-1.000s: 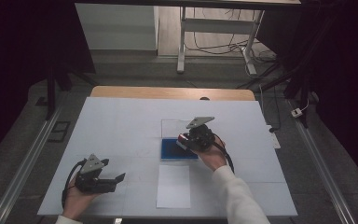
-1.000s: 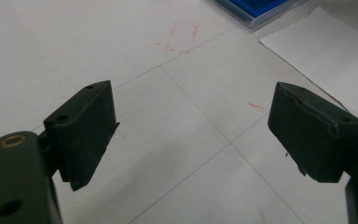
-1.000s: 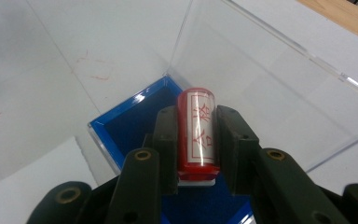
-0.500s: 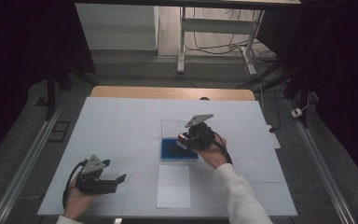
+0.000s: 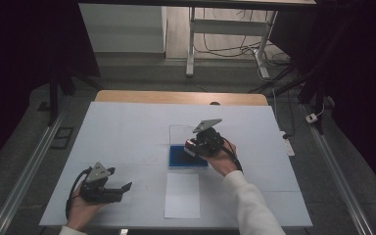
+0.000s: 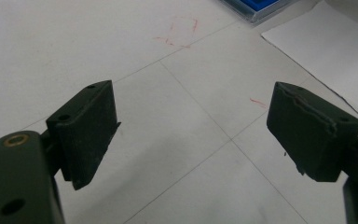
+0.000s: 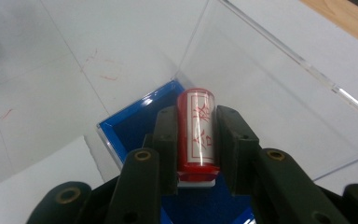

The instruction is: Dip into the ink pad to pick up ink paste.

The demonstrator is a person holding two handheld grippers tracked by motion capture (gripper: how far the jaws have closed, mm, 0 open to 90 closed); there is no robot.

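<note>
A red cylindrical stamp [image 7: 196, 135] with red characters on its white label is pinched between the jaws of my right gripper [image 7: 196, 123], which is shut on it. The stamp hangs just above a blue ink pad [image 7: 137, 123] that lies in a clear case with its lid [image 7: 261, 79] raised behind. In the high view, the right gripper [image 5: 191, 145] holds the stamp [image 5: 189, 144] over the ink pad [image 5: 180, 158] at the table's middle. My left gripper [image 5: 126, 188] rests at the front left, open, its jaws wide apart with nothing between them [image 6: 191, 135].
A white sheet of paper [image 5: 182, 195] lies in front of the ink pad, to the right of the left gripper; its corner shows in the left gripper view [image 6: 326, 51]. Faint red marks [image 6: 179, 32] dot the white table cover [image 5: 122, 132].
</note>
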